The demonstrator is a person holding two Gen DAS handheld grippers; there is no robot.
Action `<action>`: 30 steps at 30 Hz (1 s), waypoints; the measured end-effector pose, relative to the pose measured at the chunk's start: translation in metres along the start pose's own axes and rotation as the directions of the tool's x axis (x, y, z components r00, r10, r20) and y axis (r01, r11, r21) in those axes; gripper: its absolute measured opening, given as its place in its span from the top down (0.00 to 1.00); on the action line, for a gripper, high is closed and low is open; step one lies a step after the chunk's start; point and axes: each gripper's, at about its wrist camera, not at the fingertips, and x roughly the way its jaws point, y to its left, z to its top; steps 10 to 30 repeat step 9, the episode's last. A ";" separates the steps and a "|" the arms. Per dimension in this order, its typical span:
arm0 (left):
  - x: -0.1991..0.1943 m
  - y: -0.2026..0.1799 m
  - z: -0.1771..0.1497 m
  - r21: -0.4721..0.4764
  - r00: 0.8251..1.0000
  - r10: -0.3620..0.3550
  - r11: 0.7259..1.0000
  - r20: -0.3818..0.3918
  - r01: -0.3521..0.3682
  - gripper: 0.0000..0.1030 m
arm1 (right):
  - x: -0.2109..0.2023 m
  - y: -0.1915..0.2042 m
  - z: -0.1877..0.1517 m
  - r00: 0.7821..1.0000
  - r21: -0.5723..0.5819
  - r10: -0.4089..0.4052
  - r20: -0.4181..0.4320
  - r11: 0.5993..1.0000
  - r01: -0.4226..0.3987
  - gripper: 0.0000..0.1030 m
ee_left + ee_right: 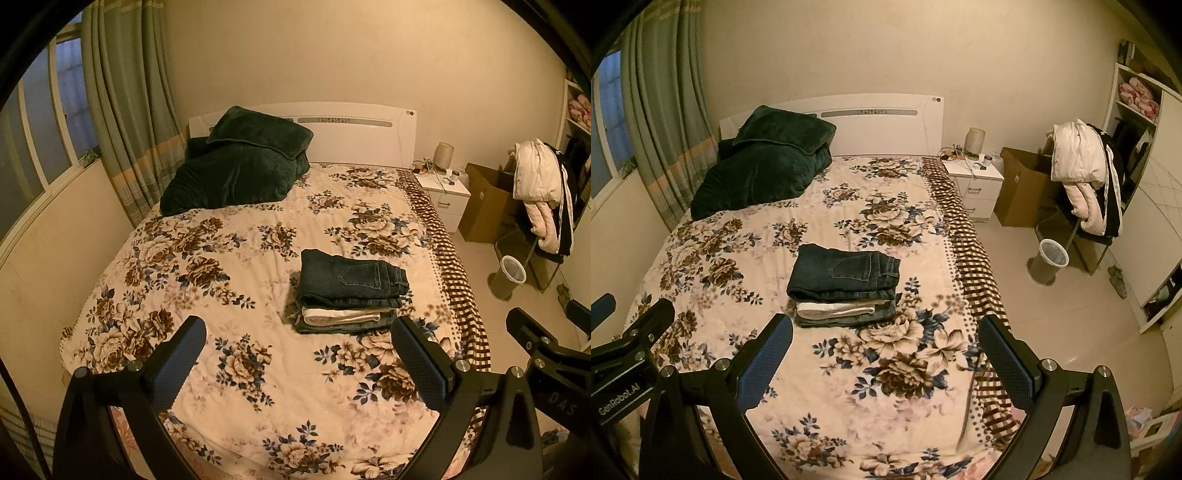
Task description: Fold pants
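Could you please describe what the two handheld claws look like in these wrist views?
The left claw and the right claw share one build: black angular frames with silver round bolts, each finger faced with a blue textured pad. White lettering marks the bodies: "GenRobot.AI" on the left claw as seen in the right view, "DAS" on the right claw in the left view. No cables, hands or sleeves show.

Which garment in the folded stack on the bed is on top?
The dark blue jeans, back pocket facing up, top the stack. Under them lie a white folded garment and a faded denim one at the bottom.
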 end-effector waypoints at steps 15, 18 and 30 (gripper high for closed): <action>-0.005 -0.001 0.001 -0.012 1.000 -0.009 1.000 -0.002 0.009 0.00 | -0.002 -0.001 -0.004 1.000 0.006 0.007 -0.004 1.000 -0.006 0.01; -0.005 -0.001 0.001 -0.012 1.000 -0.009 1.000 -0.002 0.009 0.00 | -0.002 -0.001 -0.004 1.000 0.006 0.007 -0.004 1.000 -0.006 0.01; -0.005 -0.001 0.001 -0.012 1.000 -0.009 1.000 -0.002 0.009 0.00 | -0.002 -0.001 -0.004 1.000 0.006 0.007 -0.004 1.000 -0.006 0.01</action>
